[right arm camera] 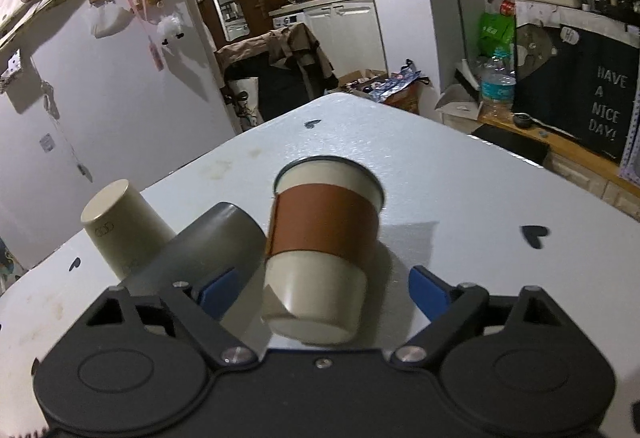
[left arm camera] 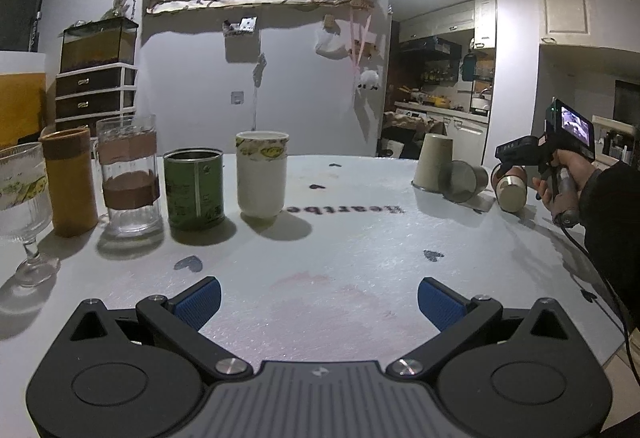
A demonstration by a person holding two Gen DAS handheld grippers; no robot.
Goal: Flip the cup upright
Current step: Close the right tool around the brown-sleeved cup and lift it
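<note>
A cream cup with a brown sleeve [right arm camera: 320, 238] lies on its side on the white table [right arm camera: 460, 190], its base toward my right gripper [right arm camera: 322, 294]. The right gripper is open, its blue pads either side of the cup's base, apart from it. The cup also shows far right in the left wrist view [left arm camera: 510, 188], next to the hand holding the right gripper. A grey cup [right arm camera: 216, 234] lies on its side just left of it. A beige cup [right arm camera: 120, 226] stands upside down further left. My left gripper [left arm camera: 319, 298] is open and empty above the table.
Along the left of the left wrist view stand upright vessels: a stemmed glass [left arm camera: 22, 206], a tan cylinder [left arm camera: 70, 182], a glass with brown bands [left arm camera: 130, 178], a green tin [left arm camera: 196, 188] and a white cup [left arm camera: 262, 174]. The table's far edge lies behind them.
</note>
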